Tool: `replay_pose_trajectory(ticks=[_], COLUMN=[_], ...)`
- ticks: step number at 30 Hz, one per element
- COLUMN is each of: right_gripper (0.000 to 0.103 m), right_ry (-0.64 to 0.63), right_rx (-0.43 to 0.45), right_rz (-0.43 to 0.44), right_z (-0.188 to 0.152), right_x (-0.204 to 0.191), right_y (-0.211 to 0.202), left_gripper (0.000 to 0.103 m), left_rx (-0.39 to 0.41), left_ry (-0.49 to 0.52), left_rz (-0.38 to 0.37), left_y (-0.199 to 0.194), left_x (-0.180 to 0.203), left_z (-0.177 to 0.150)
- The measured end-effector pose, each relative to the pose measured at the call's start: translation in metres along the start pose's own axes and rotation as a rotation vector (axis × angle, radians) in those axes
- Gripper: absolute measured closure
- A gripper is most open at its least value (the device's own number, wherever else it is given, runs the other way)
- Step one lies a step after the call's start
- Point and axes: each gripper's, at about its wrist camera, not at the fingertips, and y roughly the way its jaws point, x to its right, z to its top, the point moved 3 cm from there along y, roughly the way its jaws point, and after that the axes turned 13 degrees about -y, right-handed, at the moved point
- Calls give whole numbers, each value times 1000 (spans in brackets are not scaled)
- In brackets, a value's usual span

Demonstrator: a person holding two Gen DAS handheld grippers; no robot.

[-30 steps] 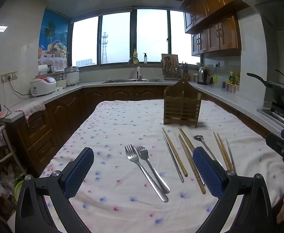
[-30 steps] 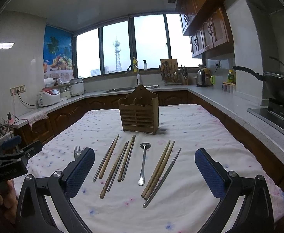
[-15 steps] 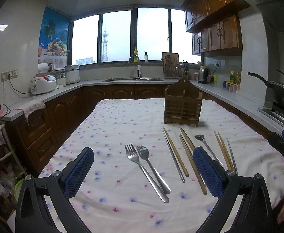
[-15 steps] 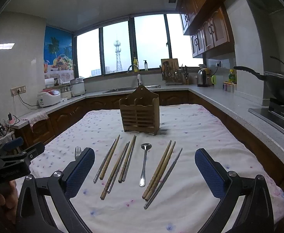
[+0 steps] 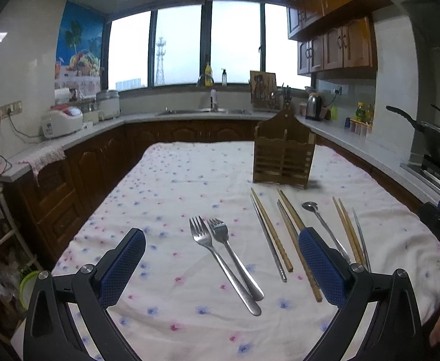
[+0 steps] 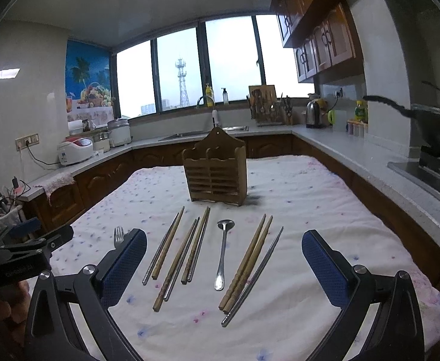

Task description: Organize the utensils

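2 forks [image 5: 216, 249]. 1 spoon [image 6: 223, 252]. 5 wooden chopsticks [image 6: 169, 243]. 4 metal chopsticks [image 6: 254, 279]. 1 wooden utensil holder [image 6: 215, 177]. All on one desk [image 5: 165, 180].

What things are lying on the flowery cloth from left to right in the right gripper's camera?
Silver metal fork → long silver metal spoon → pair of light wooden chopsticks → thin silver metal chopstick.

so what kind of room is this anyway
A home kitchen, most likely. A sink with a tap sits under the window, a rice cooker and kettle stand on the counter, and a wok rests on the stove at the right.
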Motion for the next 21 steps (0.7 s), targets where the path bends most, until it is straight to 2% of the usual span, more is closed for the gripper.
replay_pose_trajectory(ticks=[10, 17, 18, 21], right_gripper=[0, 1, 3, 17], right_ry=[46, 110, 119, 136], right_rx=[-80, -149, -164, -208], right_rz=[30, 66, 71, 84], right_z=[10, 14, 14, 16], right_x=[25, 45, 48, 53], right_y=[36, 69, 75, 94], left_gripper=[1, 1, 1, 8], left_rx=[-142, -224, -237, -269], left_ry=[-36, -57, -57, -50], left_rz=[9, -19, -20, -21], left_y=[48, 84, 89, 109], left_x=[1, 7, 8, 9], left_z=[34, 60, 63, 70])
